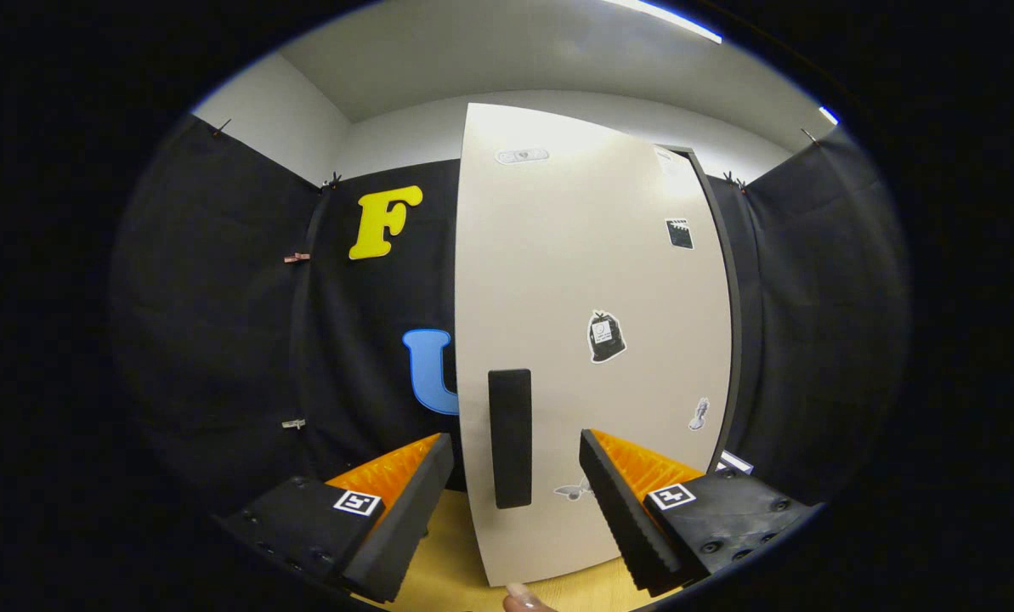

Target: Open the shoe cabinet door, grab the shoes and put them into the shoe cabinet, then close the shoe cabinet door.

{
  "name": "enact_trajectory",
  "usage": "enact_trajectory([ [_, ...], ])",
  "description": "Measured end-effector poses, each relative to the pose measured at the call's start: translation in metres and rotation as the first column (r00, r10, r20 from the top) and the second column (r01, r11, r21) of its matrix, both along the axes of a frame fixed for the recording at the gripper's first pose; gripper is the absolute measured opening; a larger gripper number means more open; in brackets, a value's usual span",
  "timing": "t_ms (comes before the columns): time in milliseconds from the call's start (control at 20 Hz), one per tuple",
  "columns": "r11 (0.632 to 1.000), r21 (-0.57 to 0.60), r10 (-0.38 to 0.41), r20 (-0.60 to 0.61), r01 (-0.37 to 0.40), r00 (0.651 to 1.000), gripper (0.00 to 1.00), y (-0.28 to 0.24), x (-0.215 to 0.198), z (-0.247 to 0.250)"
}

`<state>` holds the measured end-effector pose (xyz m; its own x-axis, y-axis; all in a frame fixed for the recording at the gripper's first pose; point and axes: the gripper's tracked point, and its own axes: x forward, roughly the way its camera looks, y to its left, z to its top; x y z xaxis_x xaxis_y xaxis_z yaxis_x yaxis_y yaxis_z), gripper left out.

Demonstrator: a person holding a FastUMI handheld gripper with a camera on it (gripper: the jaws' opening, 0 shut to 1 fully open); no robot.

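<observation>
A tall pale shoe cabinet door (591, 280) stands straight ahead of me, with a few small stickers on it. A black upright handle (510, 438) sits near the door's left edge. My gripper (517, 446) is open, its two fingers spread either side of the handle, which lies between the fingertips or just beyond them. The left fingertip (439, 455) is off the door's left edge; the right fingertip (596, 450) is in front of the door face. Neither finger presses on the handle. A dark frame edge (732, 340) runs down the door's right side.
Black cloth walls close in on the left and right of the cabinet. A light wooden floor (447, 552) shows below the door. A fingertip of a person's hand (525, 600) peeks in at the bottom, under the door's lower edge.
</observation>
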<state>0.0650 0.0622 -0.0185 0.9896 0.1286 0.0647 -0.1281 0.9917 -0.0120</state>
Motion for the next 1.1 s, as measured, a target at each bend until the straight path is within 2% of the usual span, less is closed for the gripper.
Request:
enact_trajectory([
  [300,1.0,-0.015,-0.019,0.014,0.019,1.0,0.98,0.008,-0.016,0.003],
  [650,1.0,-0.021,-0.004,0.022,0.004,1.0,0.97,0.017,-0.027,0.004],
  [1100,1.0,-0.008,0.015,-0.049,-0.015,0.999,0.98,0.014,-0.021,-0.013],
])
